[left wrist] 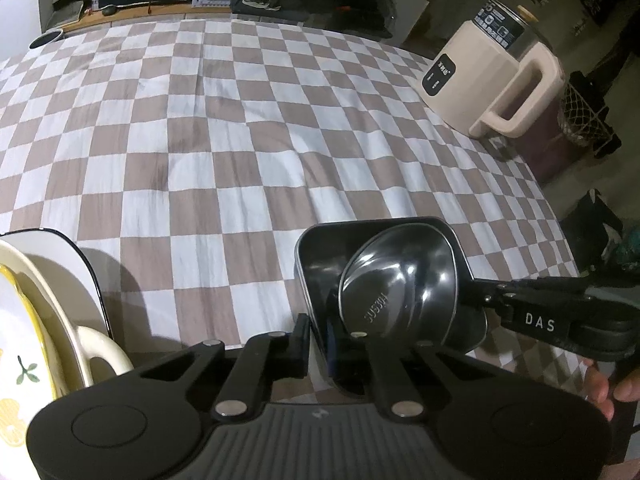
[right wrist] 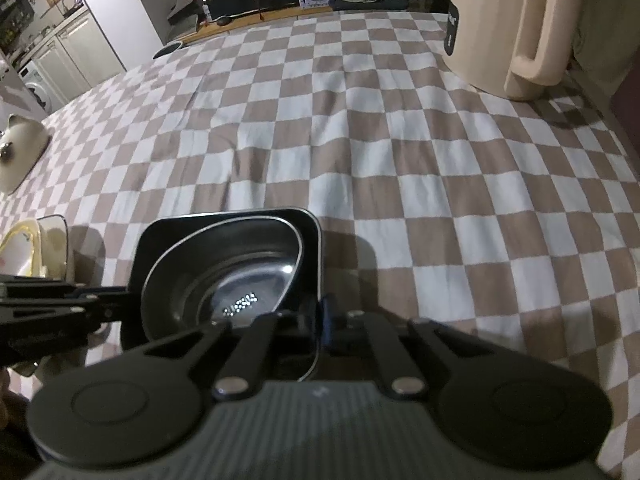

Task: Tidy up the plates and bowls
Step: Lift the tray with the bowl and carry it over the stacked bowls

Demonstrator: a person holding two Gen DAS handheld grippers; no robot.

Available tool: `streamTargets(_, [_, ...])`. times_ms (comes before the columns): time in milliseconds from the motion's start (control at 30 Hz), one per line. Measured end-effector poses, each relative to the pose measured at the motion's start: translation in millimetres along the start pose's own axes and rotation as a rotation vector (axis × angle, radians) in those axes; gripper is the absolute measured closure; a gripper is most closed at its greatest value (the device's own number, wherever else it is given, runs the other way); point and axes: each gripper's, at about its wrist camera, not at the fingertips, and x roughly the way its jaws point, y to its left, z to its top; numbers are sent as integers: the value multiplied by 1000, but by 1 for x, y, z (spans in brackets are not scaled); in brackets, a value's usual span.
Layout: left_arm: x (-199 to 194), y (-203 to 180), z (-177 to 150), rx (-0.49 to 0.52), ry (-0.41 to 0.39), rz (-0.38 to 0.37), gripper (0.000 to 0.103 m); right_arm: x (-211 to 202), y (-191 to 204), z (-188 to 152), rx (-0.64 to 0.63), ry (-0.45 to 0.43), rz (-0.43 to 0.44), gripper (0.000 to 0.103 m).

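- A steel bowl (left wrist: 400,292) is sitting nested inside a dark square dish (left wrist: 320,264) on the checked tablecloth (left wrist: 240,140), near the front edge; in my judgement the two are being gathered as one stack for sorting.
- The left gripper (left wrist: 316,344) is clamping the dish's left wall, jaws drawn narrow with the rim pinched between them.
- The right gripper (right wrist: 320,328) is doing likewise on the opposite wall of the dark square dish (right wrist: 312,240), jaws nearly closed on the rim; the steel bowl (right wrist: 224,272) is lying just inside.
- Holding at opposite sides is likely keeping the load level for a two-handed lift.
- A pile of cream and floral plates (left wrist: 36,320) is standing at near left, probably the destination.
- A cream kettle (left wrist: 492,80) is standing far right, well apart.
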Motion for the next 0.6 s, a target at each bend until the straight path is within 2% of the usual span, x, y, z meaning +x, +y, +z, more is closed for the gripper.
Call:
streamTargets(400, [-1,3,-3,-33,10,-14,94,4,-1,1,18,-12,6,99])
streamTargets(600, [-11,4,-1,-22,-52,-27,94,-4,-3,-1,25,-33,15,99])
